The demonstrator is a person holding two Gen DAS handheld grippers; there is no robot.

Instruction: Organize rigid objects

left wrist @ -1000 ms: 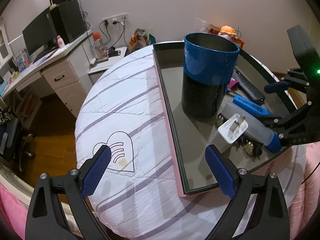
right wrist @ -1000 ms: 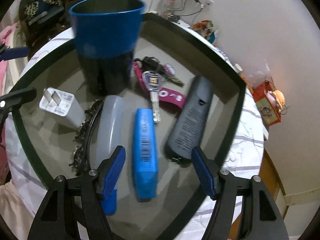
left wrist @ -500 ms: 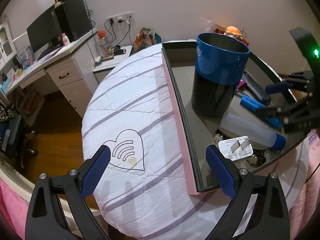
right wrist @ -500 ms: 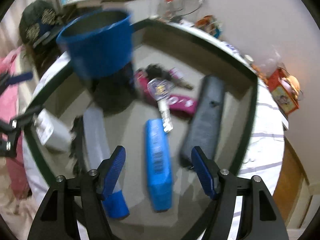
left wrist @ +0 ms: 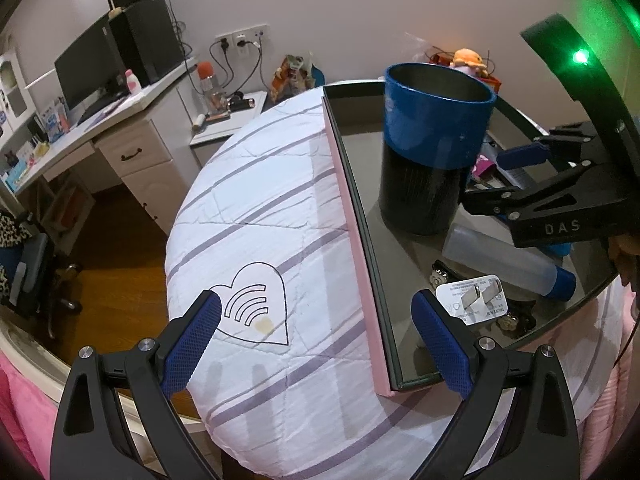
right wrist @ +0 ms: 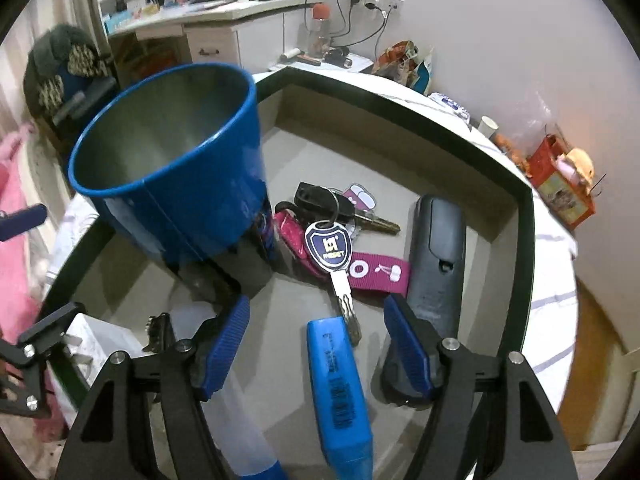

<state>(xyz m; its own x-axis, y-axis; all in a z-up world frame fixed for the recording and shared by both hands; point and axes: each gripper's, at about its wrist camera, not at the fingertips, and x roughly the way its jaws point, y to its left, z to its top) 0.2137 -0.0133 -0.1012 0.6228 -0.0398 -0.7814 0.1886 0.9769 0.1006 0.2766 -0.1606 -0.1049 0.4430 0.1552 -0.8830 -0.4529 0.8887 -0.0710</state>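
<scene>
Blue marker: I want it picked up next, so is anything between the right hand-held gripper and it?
Nothing visible. The blue marker lies flat in the tray, between the open jaws of the right hand-held gripper; the key's tip touches its far end.

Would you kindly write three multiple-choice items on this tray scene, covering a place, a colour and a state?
1. Where does the blue marker lie?
A. Inside the cup
B. On the tray floor between the right gripper's fingers
C. On the bedspread

2. What colour is the cup's upper band?
A. Blue
B. Red
C. Yellow

3. How does the cup stand?
A. On its side
B. Upside down
C. Upright, mouth up

Answers: 1 B, the marker lies flat on the tray with a finger either side, untouched. 2 A, the rim and band are blue. 3 C, its open mouth faces up.
</scene>
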